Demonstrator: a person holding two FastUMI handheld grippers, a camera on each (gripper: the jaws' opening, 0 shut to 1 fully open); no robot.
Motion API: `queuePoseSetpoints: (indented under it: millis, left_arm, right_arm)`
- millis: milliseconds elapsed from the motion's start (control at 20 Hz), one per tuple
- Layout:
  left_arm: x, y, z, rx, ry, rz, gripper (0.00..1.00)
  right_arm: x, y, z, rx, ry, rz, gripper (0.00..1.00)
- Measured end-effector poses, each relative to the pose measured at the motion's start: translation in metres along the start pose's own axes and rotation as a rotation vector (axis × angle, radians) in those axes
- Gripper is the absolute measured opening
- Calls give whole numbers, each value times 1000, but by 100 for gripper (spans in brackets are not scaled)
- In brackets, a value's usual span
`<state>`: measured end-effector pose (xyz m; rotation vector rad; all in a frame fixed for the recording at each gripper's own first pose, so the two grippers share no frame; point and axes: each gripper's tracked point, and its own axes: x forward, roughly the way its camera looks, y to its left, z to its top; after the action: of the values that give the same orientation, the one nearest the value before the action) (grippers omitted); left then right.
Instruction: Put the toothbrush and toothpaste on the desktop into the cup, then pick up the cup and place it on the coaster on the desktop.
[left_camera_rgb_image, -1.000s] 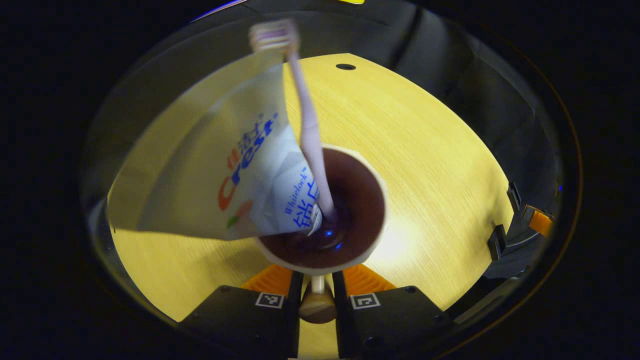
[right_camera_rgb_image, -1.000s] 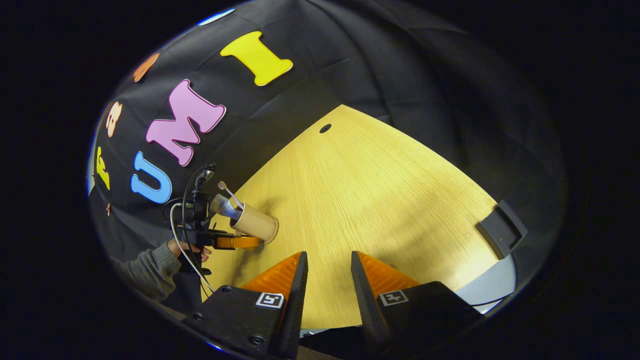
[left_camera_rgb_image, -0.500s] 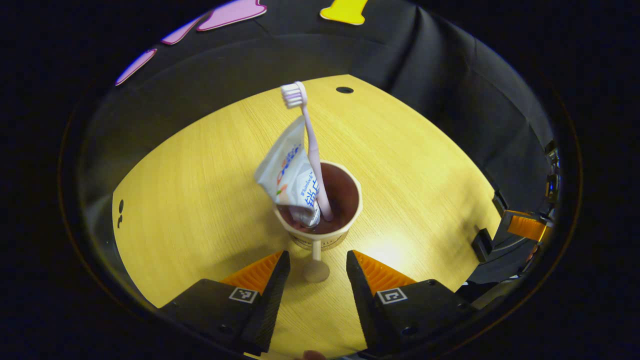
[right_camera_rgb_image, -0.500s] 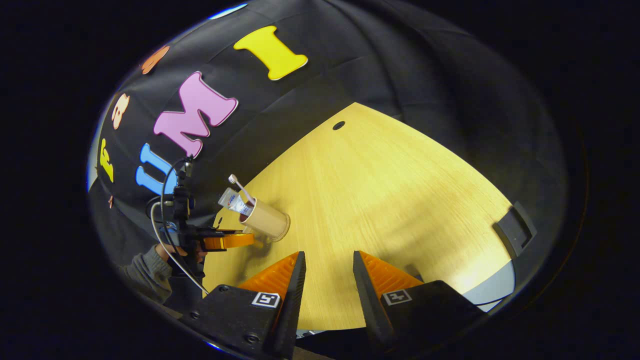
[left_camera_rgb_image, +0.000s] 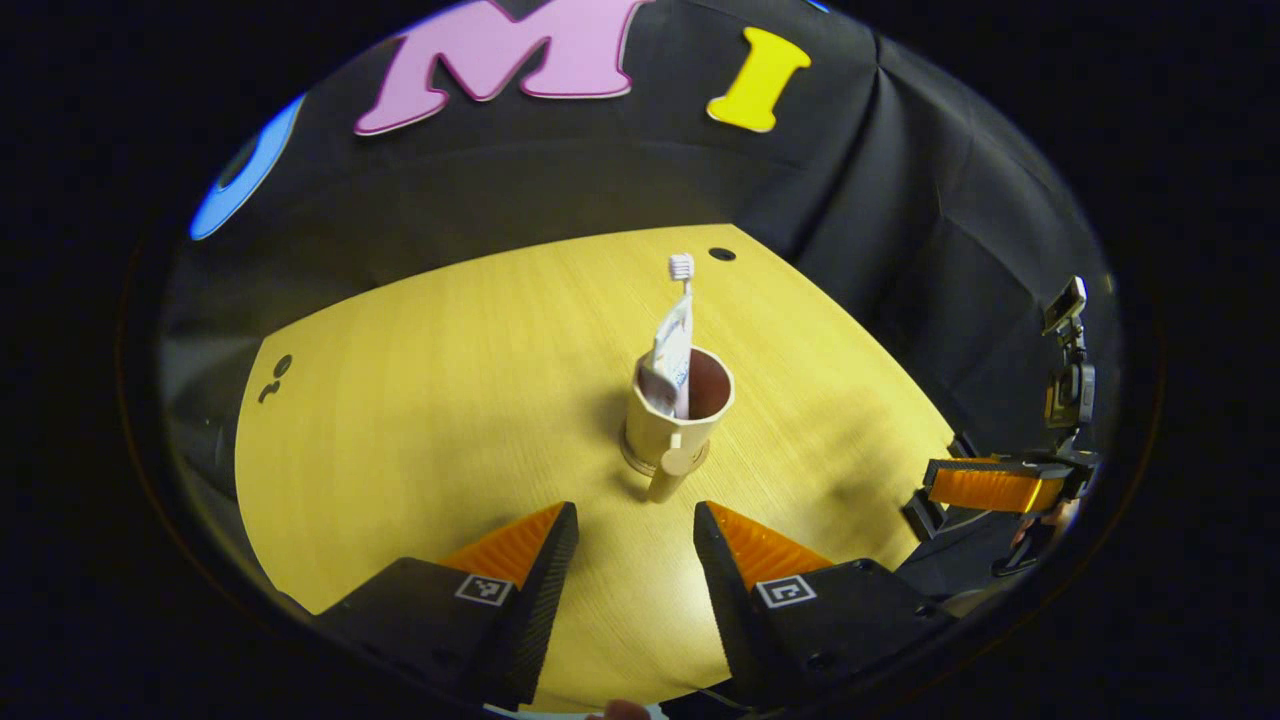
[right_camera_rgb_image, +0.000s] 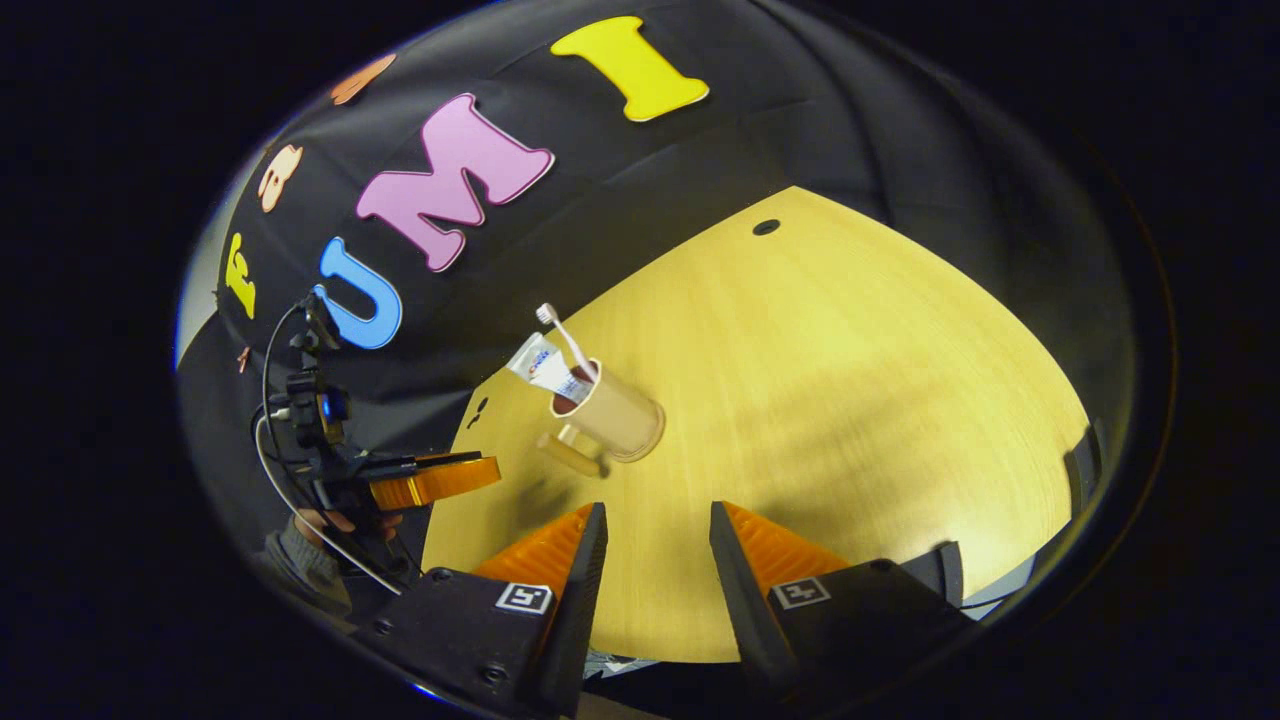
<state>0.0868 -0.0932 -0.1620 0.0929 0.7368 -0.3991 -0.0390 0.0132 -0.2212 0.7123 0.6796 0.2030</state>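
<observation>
Cup upright on the wooden tabletop, seated on a round coaster whose edge peeks out at the base. Seen again in the right gripper view, cup on coaster, tabletop all around. Handle with a round knob end on the cup's side facing the left gripper.

Toothbrush standing in the cup, bristle head up above the rim; toothpaste tube in the cup with it, flat end up, leaning against the brush. In the right gripper view, toothbrush and toothpaste both slanting out of the cup's mouth toward the booth wall.

Left gripper short of the cup on its handle side, fingers spread apart, nothing between them, not touching the cup. Same left gripper seen in the right gripper view, well off to the cup's side beyond the tabletop edge, held by a hand in a grey sleeve.

Right gripper nearer the tabletop's front edge than the cup, fingers parted and empty, bare wood between them. Also seen far from the cup at the edge of the left gripper view, right gripper side-on.

Small dark hole in the tabletop beyond the cup, near the far edge.
</observation>
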Motion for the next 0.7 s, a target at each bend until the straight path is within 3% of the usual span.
queuePoseSetpoints:
  millis: [300,350,400,700]
  left_arm:
    - [-49,40,-20,-172,-145,39,74]
    - [-58,47,-24,-203,-165,48,78]
    - [-64,54,-30,-232,-185,61,78]
    - [-79,74,-50,-310,-211,97,78]
  right_arm:
    - [17,53,-3,-68,32,62,66]
    - [18,60,-4,-78,39,70,51]
    - [20,66,-6,-88,44,77,67]
    - [30,85,-10,-124,71,90,76]
